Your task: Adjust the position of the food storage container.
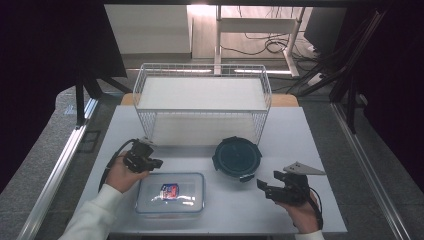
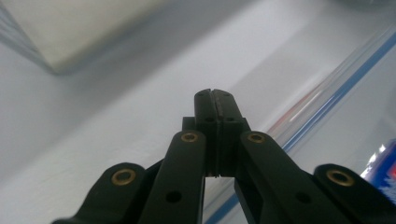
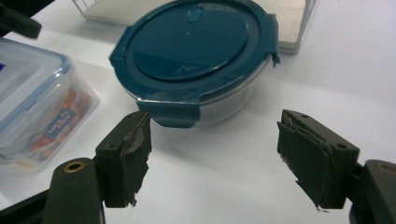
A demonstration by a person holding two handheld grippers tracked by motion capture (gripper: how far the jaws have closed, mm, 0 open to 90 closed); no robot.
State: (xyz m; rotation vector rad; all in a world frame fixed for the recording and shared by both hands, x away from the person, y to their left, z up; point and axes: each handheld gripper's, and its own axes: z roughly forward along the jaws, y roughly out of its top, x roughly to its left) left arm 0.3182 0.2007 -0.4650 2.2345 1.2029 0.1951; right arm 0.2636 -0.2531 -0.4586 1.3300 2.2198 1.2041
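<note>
Right gripper jaws apart, left gripper jaws closed empty, round glass container, teal clip lid

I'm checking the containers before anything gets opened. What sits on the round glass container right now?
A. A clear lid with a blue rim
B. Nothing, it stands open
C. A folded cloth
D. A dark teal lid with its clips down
D. The round container wears a dark teal lid whose clip is folded down over the rim, facing the open right gripper.
</note>
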